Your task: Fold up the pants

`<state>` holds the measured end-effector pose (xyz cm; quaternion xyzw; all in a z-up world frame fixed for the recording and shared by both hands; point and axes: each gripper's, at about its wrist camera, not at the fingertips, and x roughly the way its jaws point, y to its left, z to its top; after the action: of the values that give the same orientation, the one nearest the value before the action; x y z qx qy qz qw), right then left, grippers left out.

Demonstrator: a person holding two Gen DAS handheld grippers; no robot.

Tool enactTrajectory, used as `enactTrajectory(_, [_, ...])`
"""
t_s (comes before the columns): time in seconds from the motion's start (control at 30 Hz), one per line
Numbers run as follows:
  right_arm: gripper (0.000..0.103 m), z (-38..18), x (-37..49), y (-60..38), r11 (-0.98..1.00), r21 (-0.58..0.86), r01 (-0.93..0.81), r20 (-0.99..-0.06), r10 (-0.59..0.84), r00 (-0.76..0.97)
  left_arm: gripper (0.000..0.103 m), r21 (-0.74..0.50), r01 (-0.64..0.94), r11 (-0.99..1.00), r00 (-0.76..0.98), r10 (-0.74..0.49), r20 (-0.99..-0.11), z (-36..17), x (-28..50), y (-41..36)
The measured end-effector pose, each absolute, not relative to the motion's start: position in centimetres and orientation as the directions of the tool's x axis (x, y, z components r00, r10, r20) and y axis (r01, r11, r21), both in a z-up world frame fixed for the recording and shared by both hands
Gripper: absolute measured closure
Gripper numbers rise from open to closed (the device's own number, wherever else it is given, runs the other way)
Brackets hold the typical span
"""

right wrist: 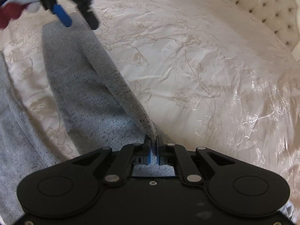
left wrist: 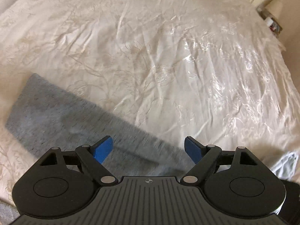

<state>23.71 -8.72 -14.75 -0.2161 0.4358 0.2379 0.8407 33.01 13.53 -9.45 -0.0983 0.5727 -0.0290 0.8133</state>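
Note:
Grey heathered pants [left wrist: 61,118] lie flat on a cream bedspread [left wrist: 150,46]. In the left wrist view my left gripper [left wrist: 149,148] hovers above the cloth with its blue pads wide apart and nothing between them. In the right wrist view my right gripper [right wrist: 154,146] is shut on a raised fold of the pants [right wrist: 82,86], which runs as a taut ridge from the pads toward the upper left. The left gripper [right wrist: 80,23] shows there too, open above the far end of the pant leg. Another grey strip of the pants [right wrist: 13,131] lies at the left edge.
The embroidered satin bedspread [right wrist: 196,75] spreads wide to the right of the pants. A tufted cream headboard [right wrist: 262,9] stands at the upper right. A bedside shelf with small items [left wrist: 270,18] sits past the bed's far right corner. A red and white sleeve [right wrist: 11,13] shows at top left.

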Motion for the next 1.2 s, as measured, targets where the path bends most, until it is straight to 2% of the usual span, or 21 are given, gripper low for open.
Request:
enactTrajectory(0.27, [0.095, -14.9, 24.1, -9.1, 0.808, -0.140, -0.573, -0.826, 0.224, 0.517, 0.020, -0.114, -0.110, 0.987, 0.180, -0.093, -0.979, -12.0, 35.1, 12.2])
enactTrajectory(0.5, [0.094, -15.7, 23.5, -8.8, 0.785, -0.162, -0.598, -0.828, 0.223, 0.515, 0.020, -0.148, -0.165, 0.975, 0.031, -0.145, -0.989, -16.7, 35.0, 10.7])
enactTrajectory(0.53, [0.094, -15.7, 23.5, -8.8, 0.783, -0.164, -0.600, -0.827, 0.223, 0.516, 0.024, -0.142, -0.162, 0.977, 0.018, -0.141, -0.990, -17.2, 35.0, 10.5])
enactTrajectory(0.57, [0.094, -15.7, 23.4, -8.8, 0.782, -0.167, -0.601, -0.825, 0.223, 0.519, 0.047, -0.125, -0.163, 0.979, 0.014, -0.124, -0.992, -17.5, 34.8, 10.4])
enactTrajectory(0.6, [0.094, -15.5, 23.3, -8.8, 0.783, -0.168, -0.599, -0.822, 0.224, 0.523, 0.060, -0.122, -0.168, 0.978, 0.025, -0.120, -0.992, -17.4, 34.4, 10.4])
enactTrajectory(0.63, [0.094, -15.2, 23.2, -8.9, 0.786, -0.168, -0.595, -0.817, 0.227, 0.530, 0.079, -0.141, -0.170, 0.975, 0.044, -0.136, -0.990, -17.1, 34.0, 10.6])
enactTrajectory(0.67, [0.094, -14.8, 23.0, -8.9, 0.791, -0.166, -0.589, -0.812, 0.230, 0.537, 0.084, -0.176, -0.169, 0.970, 0.072, -0.166, -0.984, -16.4, 33.2, 10.8])
enactTrajectory(0.83, [0.094, -11.6, 20.0, -9.4, 0.815, -0.147, -0.560, -0.776, 0.256, 0.577, 0.087, -0.191, -0.070, 0.979, 0.258, -0.167, -0.952, -10.6, 26.8, 10.8])
enactTrajectory(0.93, [0.094, -9.8, 16.7, -9.5, 0.828, -0.118, -0.548, -0.767, 0.275, 0.580, 0.087, -0.191, -0.033, 0.981, 0.313, -0.171, -0.934, -8.2, 22.0, 11.4])
enactTrajectory(1.07, [0.094, -9.3, 11.8, -9.3, 0.833, -0.078, -0.547, -0.785, 0.287, 0.549, 0.087, -0.162, -0.030, 0.986, 0.334, -0.143, -0.932, -7.2, 15.6, 11.3])
enactTrajectory(1.2, [0.094, -11.2, 7.7, -8.8, 0.853, -0.001, -0.522, -0.830, 0.290, 0.477, 0.087, -0.116, -0.049, 0.992, 0.285, -0.097, -0.953, -8.9, 10.8, 11.3])
